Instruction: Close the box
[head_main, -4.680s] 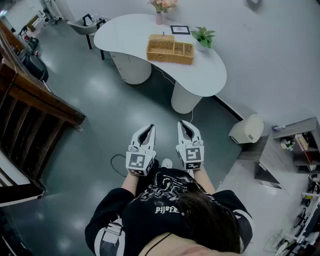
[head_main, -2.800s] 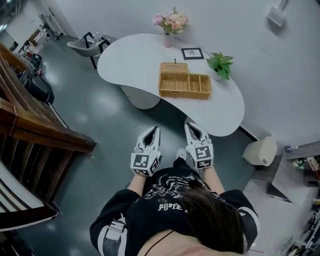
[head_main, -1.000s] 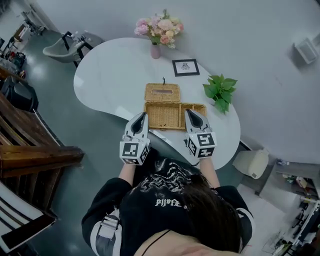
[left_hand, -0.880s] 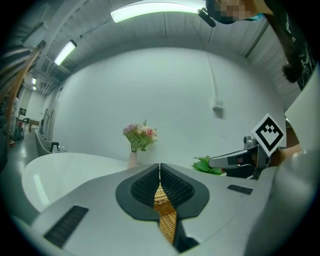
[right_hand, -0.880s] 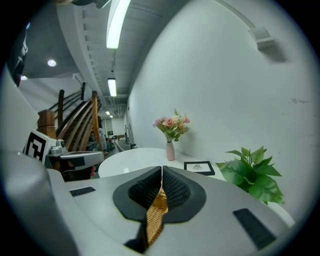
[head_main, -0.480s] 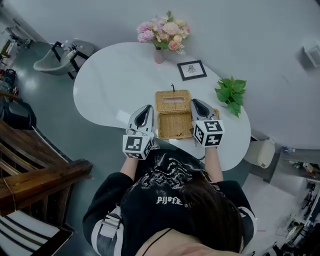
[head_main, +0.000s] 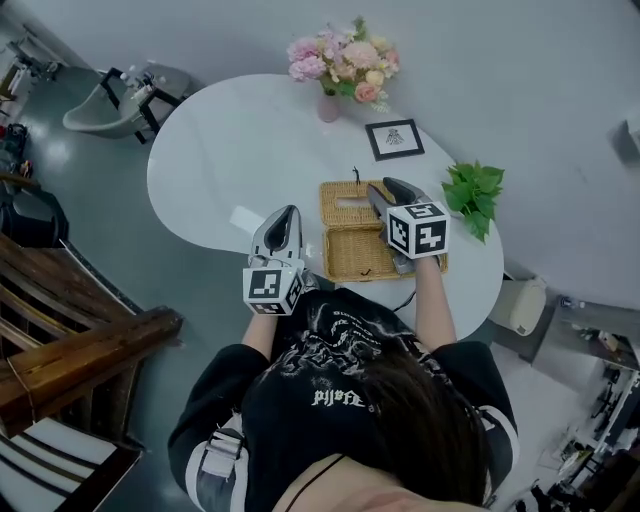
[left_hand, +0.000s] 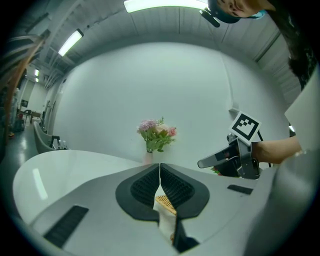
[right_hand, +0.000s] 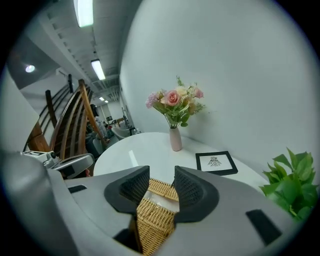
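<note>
Jaws just opened and empty, the right gripper (head_main: 379, 189) hangs over the wicker box's (head_main: 352, 258) flipped-back lid (head_main: 342, 204), likely to grasp it; the left gripper (head_main: 284, 213) sits closed alongside.

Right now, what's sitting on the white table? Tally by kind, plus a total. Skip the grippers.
wicker box: 1
vase of flowers: 1
framed picture: 1
green plant: 1
Total: 4
</note>
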